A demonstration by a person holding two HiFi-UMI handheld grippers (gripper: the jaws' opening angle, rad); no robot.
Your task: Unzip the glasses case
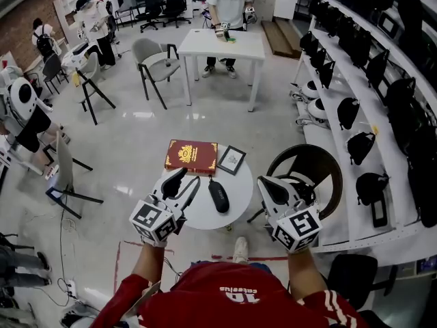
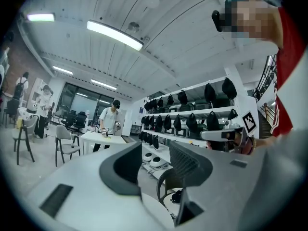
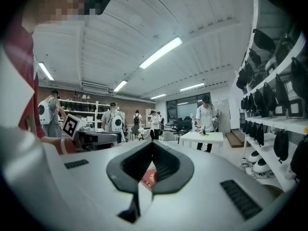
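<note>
A round white surface (image 1: 202,215) stands low in front of the person, with a red book (image 1: 191,156) lying at its far edge. The left hand-held gripper (image 1: 191,176) hovers over the near-left part of the surface, its jaws partly apart with nothing between them. The right hand-held gripper (image 1: 265,185) hangs just off the surface's right rim, its jaws closed tip to tip on nothing. Only a sliver of the book shows through the gap behind those tips. The black glasses case (image 1: 218,196) lies flat on the surface between the two tools, below the book and a small framed picture (image 1: 232,160). Its long axis runs away from the person, with the far end leaning slightly left. It sits just right of the left tool's tips and well left of the right tool's, so the left looks nearer. Both tools point level and forward above the case rather than down at it, so either would have to dip and swing inward to reach it. The zip pull is too small to make out, so which end to approach cannot be judged.
</note>
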